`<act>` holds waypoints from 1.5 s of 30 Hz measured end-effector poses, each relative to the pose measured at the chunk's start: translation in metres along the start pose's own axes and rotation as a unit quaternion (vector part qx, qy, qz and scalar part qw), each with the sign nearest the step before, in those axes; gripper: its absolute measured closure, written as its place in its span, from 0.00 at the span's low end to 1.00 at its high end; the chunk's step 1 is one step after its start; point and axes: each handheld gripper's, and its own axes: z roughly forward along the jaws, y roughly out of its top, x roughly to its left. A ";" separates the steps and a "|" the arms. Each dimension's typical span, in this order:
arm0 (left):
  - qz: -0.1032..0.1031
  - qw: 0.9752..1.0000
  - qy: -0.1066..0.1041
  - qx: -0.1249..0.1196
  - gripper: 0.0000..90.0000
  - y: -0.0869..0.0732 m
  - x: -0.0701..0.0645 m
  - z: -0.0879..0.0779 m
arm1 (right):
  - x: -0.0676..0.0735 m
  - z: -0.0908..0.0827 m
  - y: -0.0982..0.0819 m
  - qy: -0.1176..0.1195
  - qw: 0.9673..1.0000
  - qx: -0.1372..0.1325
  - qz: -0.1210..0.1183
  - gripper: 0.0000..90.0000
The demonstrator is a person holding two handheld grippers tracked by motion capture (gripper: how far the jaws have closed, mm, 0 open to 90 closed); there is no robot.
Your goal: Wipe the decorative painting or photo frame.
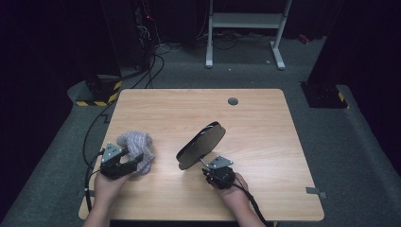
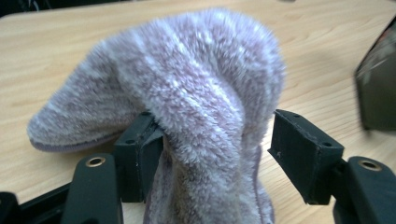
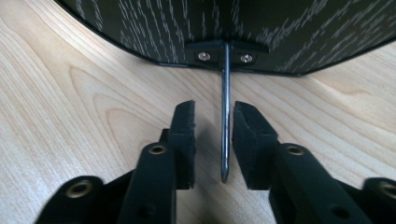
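Note:
A fluffy lilac cloth lies bunched on the wooden table at the front left. My left gripper straddles it. In the left gripper view the cloth stands between the jaws of the left gripper: the left pad touches it and the right pad stands apart, so the gripper is open. A black oval board leans tilted at the table's middle. A thin metal rod runs from its edge between the jaws of my right gripper, which is open with a gap beside the rod.
A grey round grommet sits near the table's far edge. Beyond the table are floor cables, a white frame and a yellow-black striped base. The black board's edge shows at the right of the left gripper view.

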 end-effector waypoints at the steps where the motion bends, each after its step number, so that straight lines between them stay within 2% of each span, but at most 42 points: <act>1: 0.001 1.000 -0.004 -0.004 0.37 0.001 -0.001 -0.002 | 0.000 0.000 0.000 0.001 1.000 -0.001 0.000 0.73; 5: 0.015 1.000 -0.015 -0.021 0.36 0.005 -0.007 -0.009 | -0.001 -0.003 0.001 0.000 1.000 -0.009 0.004 0.65; 9: 0.024 0.998 -0.035 -0.038 0.36 0.009 -0.013 -0.014 | -0.003 -0.006 0.002 0.003 1.000 -0.020 0.012 0.59; 12: 0.028 0.998 -0.037 -0.039 0.36 0.010 -0.015 -0.015 | -0.003 -0.009 0.002 0.001 1.000 -0.023 0.011 0.56; 18: 0.034 0.997 -0.055 -0.041 0.36 0.012 -0.025 -0.015 | -0.007 -0.014 0.001 0.000 0.999 -0.036 0.022 0.48; 21: 0.034 0.996 -0.067 -0.039 0.36 0.013 -0.030 -0.013 | -0.006 -0.017 0.000 -0.012 0.999 -0.044 0.028 0.42; 24: 0.037 0.995 -0.080 -0.038 0.35 0.012 -0.037 -0.011 | -0.005 -0.018 -0.001 -0.019 0.999 -0.045 0.023 0.40; 25: 0.041 0.995 -0.088 -0.037 0.36 0.011 -0.043 -0.007 | -0.005 -0.019 -0.001 -0.020 0.999 -0.045 0.023 0.38; 27: 0.043 0.994 -0.092 -0.035 0.36 0.010 -0.047 -0.005 | -0.005 -0.019 -0.002 -0.020 0.998 -0.045 0.025 0.38; 30: 0.052 0.992 -0.108 -0.027 0.35 0.009 -0.059 0.003 | -0.005 -0.020 -0.004 -0.020 0.998 -0.046 0.026 0.37; 31: 0.048 0.991 -0.126 -0.023 0.36 0.008 -0.067 0.007 | -0.005 -0.020 -0.005 -0.019 0.998 -0.044 0.029 0.37; 32: 0.048 0.991 -0.126 -0.023 0.36 0.008 -0.067 0.007 | -0.005 -0.020 -0.005 -0.020 0.999 -0.042 0.029 0.36; 36: 0.050 0.986 -0.161 -0.017 0.39 0.004 -0.081 0.017 | -0.006 -0.022 -0.008 -0.020 0.998 -0.039 0.036 0.36; 41: 0.064 0.981 -0.181 -0.008 0.45 0.001 -0.100 0.030 | -0.009 -0.028 -0.015 -0.026 0.998 -0.040 0.047 0.37; 43: 0.072 0.981 -0.180 -0.004 0.46 0.000 -0.108 0.035 | -0.010 -0.030 -0.018 -0.029 0.998 -0.038 0.049 0.38; 44: 0.076 0.979 -0.190 0.001 0.47 -0.001 -0.112 0.039 | -0.011 -0.030 -0.019 -0.031 0.998 -0.038 0.050 0.38; 45: 0.079 0.978 -0.193 0.004 0.48 -0.001 -0.115 0.040 | -0.011 -0.031 -0.020 -0.033 0.997 -0.037 0.051 0.38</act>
